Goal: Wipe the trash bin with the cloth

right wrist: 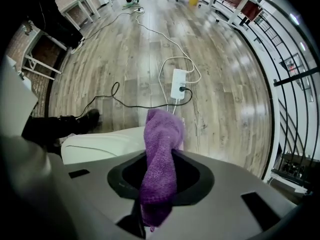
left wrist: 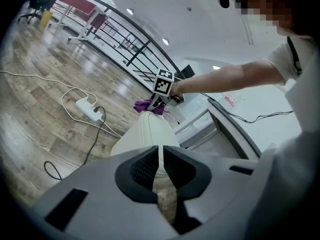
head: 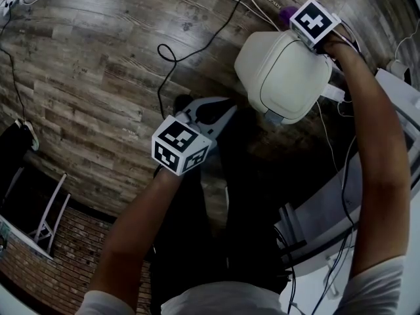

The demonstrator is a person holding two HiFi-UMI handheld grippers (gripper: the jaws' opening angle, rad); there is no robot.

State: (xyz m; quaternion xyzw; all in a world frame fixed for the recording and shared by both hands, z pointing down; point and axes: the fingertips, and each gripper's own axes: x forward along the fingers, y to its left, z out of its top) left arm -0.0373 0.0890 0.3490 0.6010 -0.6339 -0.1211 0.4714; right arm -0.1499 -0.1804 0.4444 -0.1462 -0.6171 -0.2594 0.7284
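Fingers (right wrist: 194,180) of the right gripper (right wrist: 160,158) clamp the cloth (right wrist: 163,134) at the trash bin (head: 282,77), upper right — those of the left gripper (left wrist: 161,156), closed and empty, brace nothing — so a hard wipe could tip the bin

In the head view the trash bin (head: 282,74) stands on the wooden floor (head: 98,64) at the upper right of the frame. The right gripper (head: 303,20) is above it in the picture, at the bin's far edge, with the cloth (head: 287,12) between its jaws and lying against that edge. The left gripper (head: 209,109) is at frame centre, left of and below the bin and apart from it. A cable (head: 164,61) loops on the floor to the bin's left. A desk (head: 400,97) stands at the right edge, beside the bin. In the right gripper view a power strip (right wrist: 178,84) lies on the floor beyond the bin, above frame centre, and a railing (right wrist: 285,74) runs down the right side.
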